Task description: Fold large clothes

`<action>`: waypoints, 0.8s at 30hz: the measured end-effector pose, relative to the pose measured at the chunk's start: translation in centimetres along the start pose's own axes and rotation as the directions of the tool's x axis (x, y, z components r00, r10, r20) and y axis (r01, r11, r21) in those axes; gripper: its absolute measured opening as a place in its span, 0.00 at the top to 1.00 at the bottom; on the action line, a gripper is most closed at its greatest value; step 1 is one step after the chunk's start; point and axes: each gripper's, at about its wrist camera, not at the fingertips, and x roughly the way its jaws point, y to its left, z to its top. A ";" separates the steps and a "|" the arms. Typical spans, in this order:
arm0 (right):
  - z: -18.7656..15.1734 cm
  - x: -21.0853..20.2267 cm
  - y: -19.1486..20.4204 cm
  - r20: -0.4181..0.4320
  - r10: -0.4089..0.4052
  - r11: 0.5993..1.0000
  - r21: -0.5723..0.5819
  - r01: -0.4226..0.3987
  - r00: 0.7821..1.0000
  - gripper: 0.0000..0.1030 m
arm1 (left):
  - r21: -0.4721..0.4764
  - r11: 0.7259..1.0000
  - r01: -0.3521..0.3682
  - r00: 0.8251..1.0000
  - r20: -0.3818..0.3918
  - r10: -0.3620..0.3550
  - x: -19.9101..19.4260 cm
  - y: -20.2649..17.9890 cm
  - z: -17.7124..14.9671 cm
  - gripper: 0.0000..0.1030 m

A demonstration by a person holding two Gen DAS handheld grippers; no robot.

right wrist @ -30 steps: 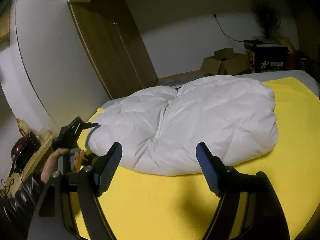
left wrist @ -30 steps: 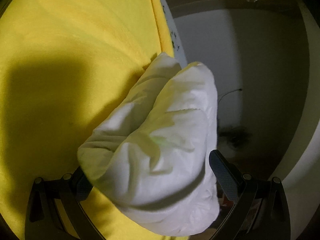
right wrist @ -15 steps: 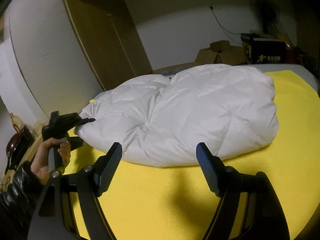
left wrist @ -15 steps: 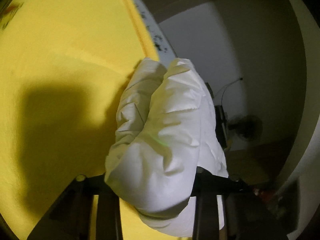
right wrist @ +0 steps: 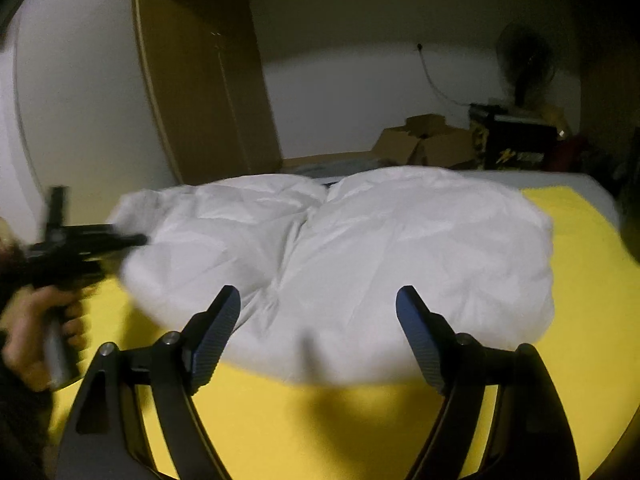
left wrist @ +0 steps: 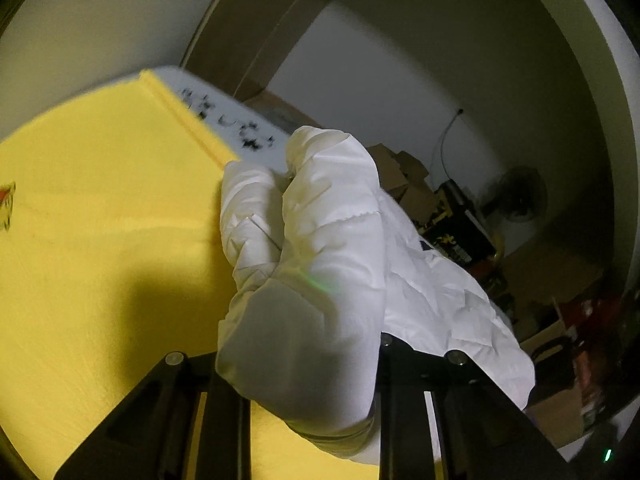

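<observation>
A white padded jacket (right wrist: 360, 260) lies bunched across the yellow sheet (right wrist: 320, 420) on the bed. In the left wrist view one end of the jacket (left wrist: 320, 260) bulges up between the fingers of my left gripper (left wrist: 298, 360). Its jaws are closing and pinch the fabric, which hides the pads. That end hangs lifted above the yellow sheet (left wrist: 100, 220). From the right wrist view the left gripper (right wrist: 132, 240) grips the jacket's left end, with a hand below it. My right gripper (right wrist: 318, 312) hovers just before the jacket's near edge. Its jaws are opening and hold nothing.
A brown wardrobe (right wrist: 208, 92) stands behind the bed on the left. Cardboard boxes (right wrist: 428, 144), a black box (right wrist: 516, 148) and a fan (right wrist: 524, 64) line the far wall. The grey mattress edge (right wrist: 560, 180) shows beyond the sheet at the right.
My left gripper went from wide open around the jacket's end to pinched on it, then rolled and lifted it. The right gripper drifted closer to the jacket.
</observation>
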 end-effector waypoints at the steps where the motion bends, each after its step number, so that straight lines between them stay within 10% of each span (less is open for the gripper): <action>1: 0.7 1.2 0.4 0.005 -0.017 1.000 -0.015 0.018 1.000 0.22 | 0.009 1.000 -0.003 1.000 0.005 0.003 -0.3 -0.3 0.0 0.80; 4: 2.8 6.5 1.8 -0.053 -0.056 0.998 -0.037 0.054 0.997 0.35 | 0.037 0.999 -0.016 1.000 0.016 0.016 -0.7 -1.1 -0.3 0.80; 8: 3.4 14.1 3.6 -0.198 -0.113 0.991 -0.095 0.096 0.974 0.93 | 0.067 0.997 -0.028 0.999 0.031 0.026 -1.5 -1.6 -0.5 0.80; 13: 2.1 17.8 4.6 -0.294 -0.126 0.985 -0.152 0.084 0.948 0.98 | 0.129 0.991 -0.037 0.998 0.058 0.030 -1.7 -2.3 -1.0 0.80; 20: 1.8 16.3 1.7 -0.351 0.089 0.996 0.010 -0.092 0.932 0.99 | 0.198 0.980 -0.025 0.993 0.117 0.002 -2.8 -5.4 -1.2 0.80; 24: 3.0 9.3 -3.1 -0.184 0.087 0.988 0.144 -0.060 0.979 0.99 | 0.215 0.976 -0.018 0.991 0.130 -0.010 -3.1 -7.3 -1.1 0.80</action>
